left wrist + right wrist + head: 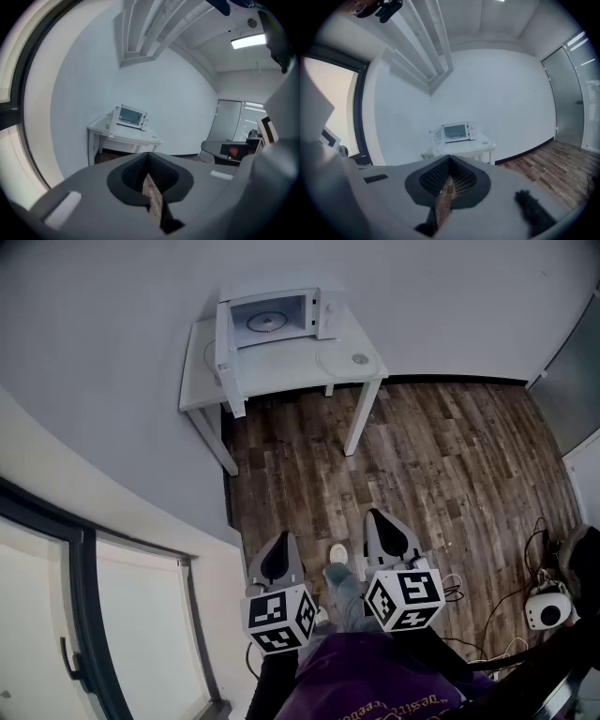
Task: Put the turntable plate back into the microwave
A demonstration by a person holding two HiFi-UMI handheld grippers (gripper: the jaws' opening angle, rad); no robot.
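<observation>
The white microwave (272, 317) stands on a white table (281, 367) against the far wall, its door (225, 345) swung open to the left. The glass turntable plate (343, 359) lies flat on the table to the right of the microwave. It shows as a pale disc (483, 142) in the right gripper view. Both grippers are far from the table, held low in front of me. My left gripper (281, 538) and right gripper (379, 516) are shut with nothing between the jaws. The left gripper view shows the microwave (130, 116) small and distant.
Dark wooden floor (441, 465) lies between me and the table. A window wall (84, 615) runs along the left. Cables and a white device (547, 607) lie on the floor at the right. My shoe (338, 554) shows between the grippers.
</observation>
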